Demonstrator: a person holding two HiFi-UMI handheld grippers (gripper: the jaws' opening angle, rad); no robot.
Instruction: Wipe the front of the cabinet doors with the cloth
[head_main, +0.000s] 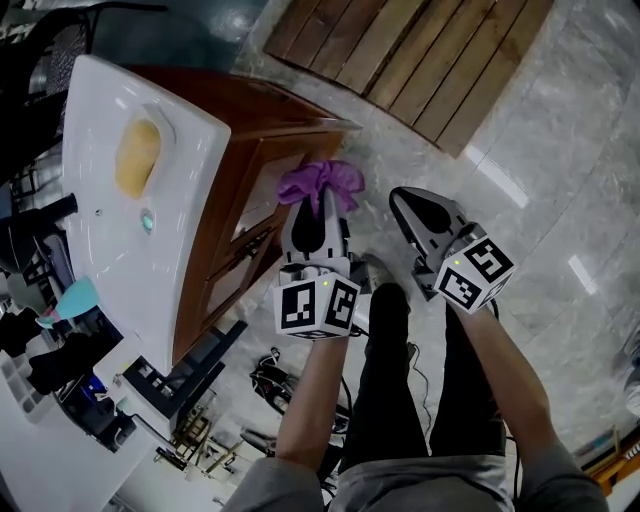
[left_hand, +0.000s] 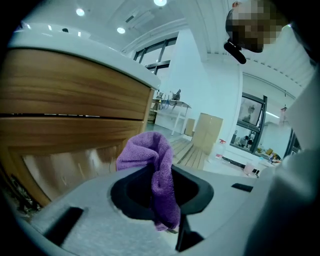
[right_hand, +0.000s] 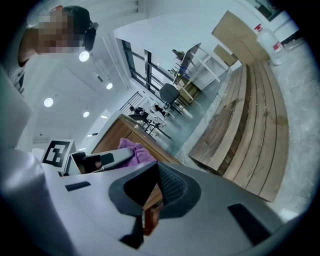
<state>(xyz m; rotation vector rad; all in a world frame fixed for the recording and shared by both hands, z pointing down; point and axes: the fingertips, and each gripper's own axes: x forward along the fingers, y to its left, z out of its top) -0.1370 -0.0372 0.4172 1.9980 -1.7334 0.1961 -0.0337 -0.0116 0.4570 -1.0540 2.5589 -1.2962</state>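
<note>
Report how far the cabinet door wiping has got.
Done: the purple cloth is picked up and clamped in the left gripper. In hand: it is held close to the wooden cabinet front, but contact can't be confirmed. Left: the wiping itself, as no wiped patch shows on the doors. The right gripper is shut and empty, off to the side.

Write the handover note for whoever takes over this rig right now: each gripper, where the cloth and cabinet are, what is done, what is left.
Left gripper: shut on the purple cloth, which bunches out past the jaws.
Right gripper: shut, empty, held beside the left one over the floor.
Cabinet doors: wooden front under the white sink top, just left of the cloth; contact between cloth and wood cannot be confirmed.
Done: cloth is in hand and brought up to the cabinet.
Left: press the cloth to the door fronts and wipe across them; how much is already wiped does not show.
</note>
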